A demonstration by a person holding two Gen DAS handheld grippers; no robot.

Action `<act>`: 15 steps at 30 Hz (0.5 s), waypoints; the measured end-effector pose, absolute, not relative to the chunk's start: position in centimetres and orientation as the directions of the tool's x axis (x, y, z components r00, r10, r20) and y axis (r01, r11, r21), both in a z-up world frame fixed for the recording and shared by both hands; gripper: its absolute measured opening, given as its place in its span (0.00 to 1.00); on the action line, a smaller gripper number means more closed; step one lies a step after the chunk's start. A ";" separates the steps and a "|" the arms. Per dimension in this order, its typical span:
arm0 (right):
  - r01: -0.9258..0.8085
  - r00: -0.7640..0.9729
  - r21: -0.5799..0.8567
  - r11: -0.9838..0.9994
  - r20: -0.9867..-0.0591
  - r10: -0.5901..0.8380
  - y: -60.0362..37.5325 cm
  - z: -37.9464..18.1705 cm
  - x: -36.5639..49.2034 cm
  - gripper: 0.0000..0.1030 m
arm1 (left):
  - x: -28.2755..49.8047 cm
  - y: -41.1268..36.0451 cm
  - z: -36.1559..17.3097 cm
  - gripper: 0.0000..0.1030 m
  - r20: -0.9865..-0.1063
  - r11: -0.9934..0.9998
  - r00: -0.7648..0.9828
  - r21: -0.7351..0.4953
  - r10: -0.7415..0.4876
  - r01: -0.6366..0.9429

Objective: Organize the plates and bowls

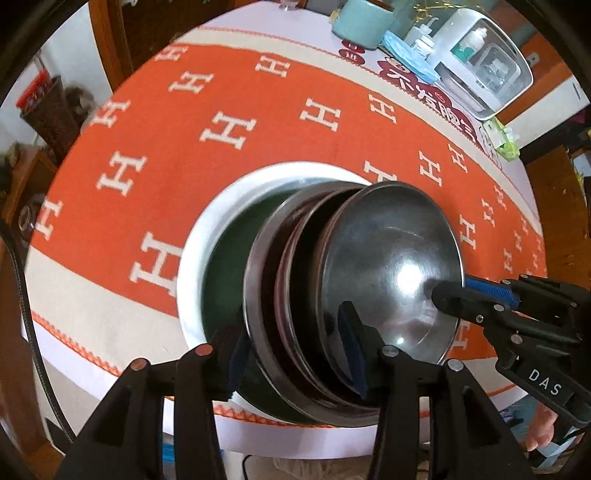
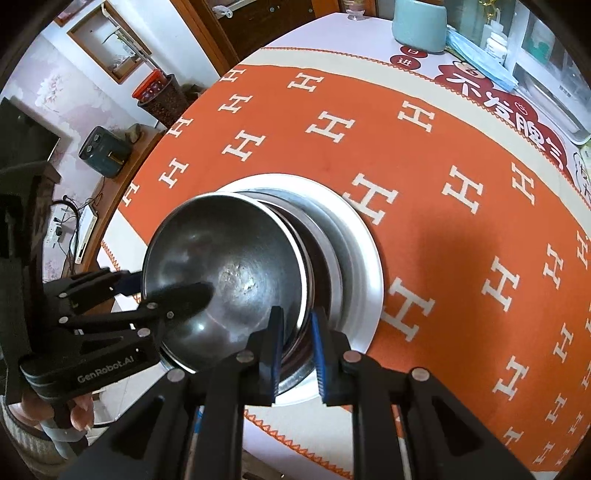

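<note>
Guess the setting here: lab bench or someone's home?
Most likely a home dining or living room. An orange H-patterned tablecloth covers the table, household clutter sits at its far edge, including a teal canister and a white storage box, and a wallpapered wall with wooden furniture stands behind.

Stacked bowls [image 1: 391, 258] hide most of the white plate [image 1: 195, 258]; the lower dishes' insides stay out of sight.
</note>
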State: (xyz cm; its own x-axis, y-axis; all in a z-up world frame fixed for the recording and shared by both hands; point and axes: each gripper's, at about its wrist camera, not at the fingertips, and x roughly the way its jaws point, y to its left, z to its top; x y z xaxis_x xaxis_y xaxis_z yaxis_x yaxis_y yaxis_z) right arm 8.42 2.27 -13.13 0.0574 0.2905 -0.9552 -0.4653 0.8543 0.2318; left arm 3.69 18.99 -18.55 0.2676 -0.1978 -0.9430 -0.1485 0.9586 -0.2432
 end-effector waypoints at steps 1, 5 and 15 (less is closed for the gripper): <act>-0.465 0.061 0.225 0.856 -0.957 0.285 2.3 -13.2 8.3 0.15 | 3.7 19.0 -18.4 0.48 -0.943 0.961 0.273 -0.235 -0.190 -0.144; -0.465 0.075 0.216 0.859 -0.957 0.281 2.4 -13.2 8.0 0.17 | 3.6 19.1 -17.9 0.52 -0.943 0.969 0.285 -0.212 -0.169 -0.128; -0.413 0.084 0.233 0.880 -0.953 0.292 2.1 -13.1 7.7 0.23 | 3.2 19.7 -16.6 0.74 -0.945 0.986 0.312 -0.134 -0.097 -0.098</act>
